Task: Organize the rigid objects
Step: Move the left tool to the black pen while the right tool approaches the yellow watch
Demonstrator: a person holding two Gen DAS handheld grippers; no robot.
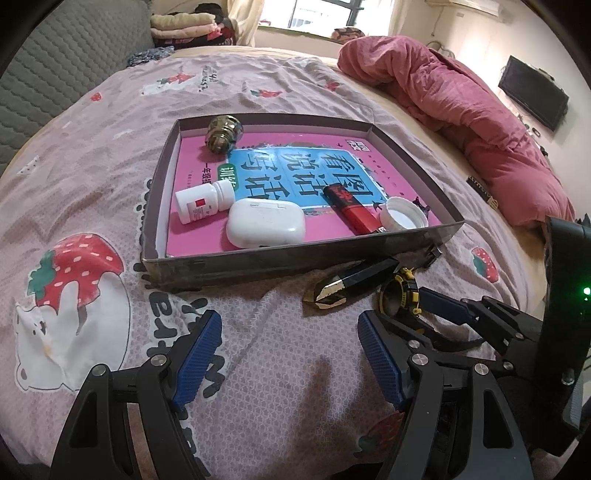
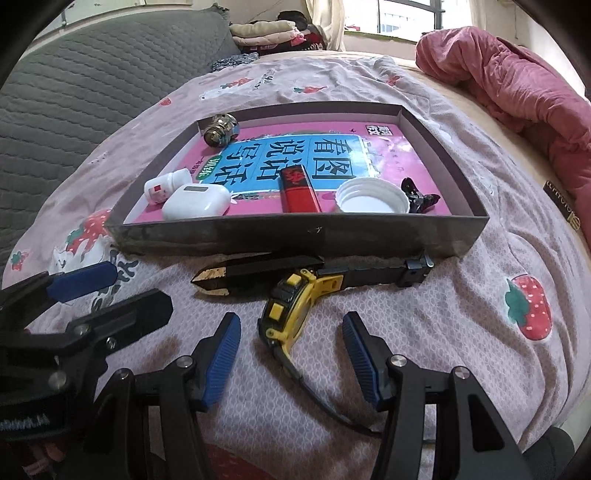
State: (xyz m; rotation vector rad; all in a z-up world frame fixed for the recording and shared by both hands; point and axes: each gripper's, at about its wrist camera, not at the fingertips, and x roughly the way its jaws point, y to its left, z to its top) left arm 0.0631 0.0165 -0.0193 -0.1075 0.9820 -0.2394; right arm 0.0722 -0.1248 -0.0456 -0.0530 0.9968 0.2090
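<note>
A shallow grey box tray (image 1: 295,254) (image 2: 295,236) lies on the bed, lined with a pink and blue book. In it are a metal knob (image 1: 223,133), a white pill bottle (image 1: 203,201), a white earbud case (image 1: 266,223), a red and black stick (image 1: 351,210), a white cap (image 1: 404,214) and a black clip (image 2: 417,195). In front of the tray lie a black piece with a gold tip (image 2: 258,273) (image 1: 347,284) and a yellow and black watch (image 2: 286,310) (image 1: 400,295). My right gripper (image 2: 291,325) is open, its pads on either side of the watch without touching it. My left gripper (image 1: 288,325) is open over bare sheet.
The strawberry-print sheet (image 1: 92,184) covers the bed. A bunched red quilt (image 1: 480,122) lies at the right, a grey padded headboard (image 2: 74,92) at the left, folded clothes (image 2: 266,31) at the back. The left gripper's fingers (image 2: 81,282) show close beside the right gripper.
</note>
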